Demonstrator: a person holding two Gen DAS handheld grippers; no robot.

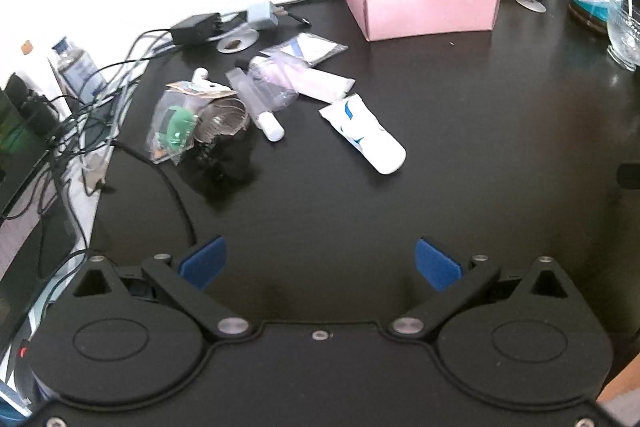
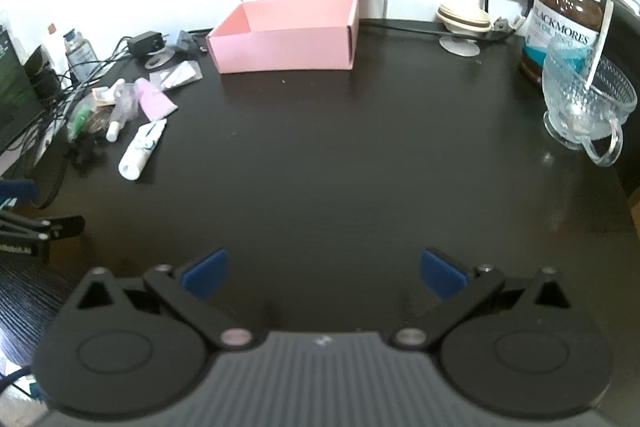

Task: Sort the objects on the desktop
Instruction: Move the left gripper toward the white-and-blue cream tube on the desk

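White tube [image 1: 362, 134] lies well ahead of the empty left gripper [image 1: 319, 263].

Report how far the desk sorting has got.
Nothing looks done: the pink box is open and appears empty. Nothing in hand: left claw and right claw are open over bare desk. Left: the white tube, clear bottle and packets remain piled.
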